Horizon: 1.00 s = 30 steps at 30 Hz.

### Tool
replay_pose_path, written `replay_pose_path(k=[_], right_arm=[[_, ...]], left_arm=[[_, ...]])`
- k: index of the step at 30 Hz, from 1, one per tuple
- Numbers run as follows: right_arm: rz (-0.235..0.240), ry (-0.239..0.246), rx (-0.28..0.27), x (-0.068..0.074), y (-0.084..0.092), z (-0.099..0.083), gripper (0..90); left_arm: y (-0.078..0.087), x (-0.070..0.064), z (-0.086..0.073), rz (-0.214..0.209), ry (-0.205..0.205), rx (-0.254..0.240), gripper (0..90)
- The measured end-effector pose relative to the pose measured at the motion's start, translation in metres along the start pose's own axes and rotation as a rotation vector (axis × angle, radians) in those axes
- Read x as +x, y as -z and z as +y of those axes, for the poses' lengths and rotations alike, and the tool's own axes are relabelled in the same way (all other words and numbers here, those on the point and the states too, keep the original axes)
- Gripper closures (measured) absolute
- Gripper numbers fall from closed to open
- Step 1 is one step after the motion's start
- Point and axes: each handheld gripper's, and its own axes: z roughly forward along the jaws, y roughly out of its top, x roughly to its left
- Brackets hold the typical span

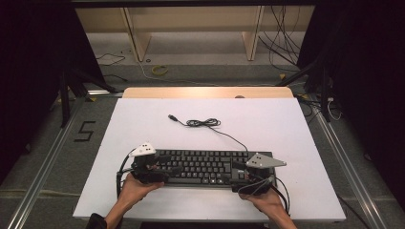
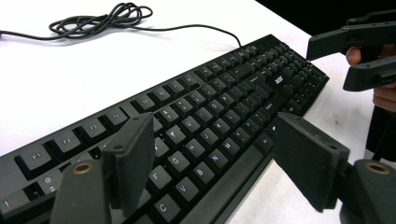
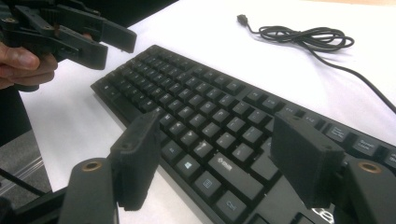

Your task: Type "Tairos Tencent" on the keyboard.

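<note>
L gripper [image 1: 162, 168]: mine, at the kbd's L end, jaws wide, nothing clamped. In the left gripper view the pads [image 2: 130, 161] hang over the L keys, clear of them as far as I can tell.
L hand [image 1: 138, 185]: sits by the desk's near edge, L of centre.
Kbd [image 1: 205, 166]: black, full size, flat on the white desk [image 1: 143, 119], long side parallel to the near edge, near half of the desk, about centred.
Kbd cable [image 1: 205, 123]: runs from the kbd's back R, loose coil mid-desk, plug end toward the far edge. Slack, so no drag expected.
R gripper [image 1: 236, 174]: mine, at the kbd's R end, jaws also spread, nothing between them; in the right gripper view the pads [image 3: 303, 158] float above the R keys.
R hand [image 1: 267, 200]: near edge, R of centre.
Step, my read: take the kbd by both ends.
How to do it well: drop each gripper so one pad goes over the front edge and one on the case, not on keycaps; close both at the same time; lift level; watch the coil doesn't snag.
</note>
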Motion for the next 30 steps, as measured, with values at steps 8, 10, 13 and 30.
replay_pose_path(k=[8,10,13,30], right_arm=[[-0.022,0.001,-0.023,-0.004,0.014,-0.006,34.3],[-0.031,0.003,-0.025,-0.005,0.018,-0.008,34.3],[-0.038,0.002,-0.032,-0.007,0.023,-0.012,34.3],[-0.072,-0.010,-0.068,-0.012,0.044,-0.028,31.3]], left_arm=[[0.006,-0.004,-0.006,-0.014,-0.013,-0.019,29.4],[0.008,-0.005,-0.007,-0.012,-0.016,-0.025,29.3],[0.011,-0.007,-0.009,-0.017,-0.017,-0.028,29.2],[0.020,-0.011,-0.021,-0.017,-0.012,-0.039,25.8]])
